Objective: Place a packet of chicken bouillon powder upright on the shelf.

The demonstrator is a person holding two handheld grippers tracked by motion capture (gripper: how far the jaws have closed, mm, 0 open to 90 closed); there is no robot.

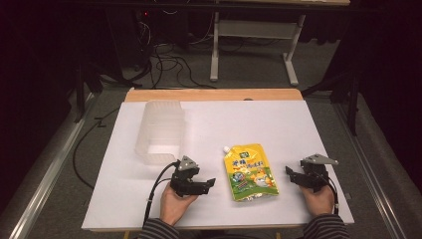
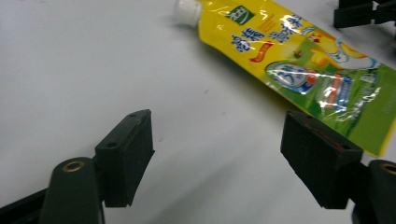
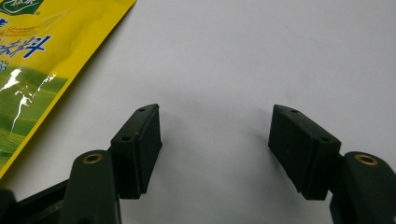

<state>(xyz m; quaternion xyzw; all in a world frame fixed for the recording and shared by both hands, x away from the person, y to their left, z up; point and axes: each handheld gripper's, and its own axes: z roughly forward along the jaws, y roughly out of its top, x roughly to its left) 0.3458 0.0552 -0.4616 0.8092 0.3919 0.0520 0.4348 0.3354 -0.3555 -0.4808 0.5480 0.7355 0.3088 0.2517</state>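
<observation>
Yellow spouted pouch (image 1: 250, 172) lies untouched on the desk (image 1: 298, 129), left tool (image 1: 208, 183) and right tool (image 1: 290, 173) flanking it, jaws apart, nothing started.

A white sheet (image 1: 259, 124) covers a wooden table (image 1: 214, 94), whose bare far edge shows as a tan strip, in a dim room with a grey carpet (image 1: 249, 69). Light falls on the tabletop while the surroundings sink into black at left and right. Beyond the table stands a pale metal frame (image 1: 215, 45) on two legs with flat feet. Dark cables (image 1: 169, 64) loop across the carpet behind the table, and a pale rail (image 1: 50, 164) runs along the floor at left
</observation>
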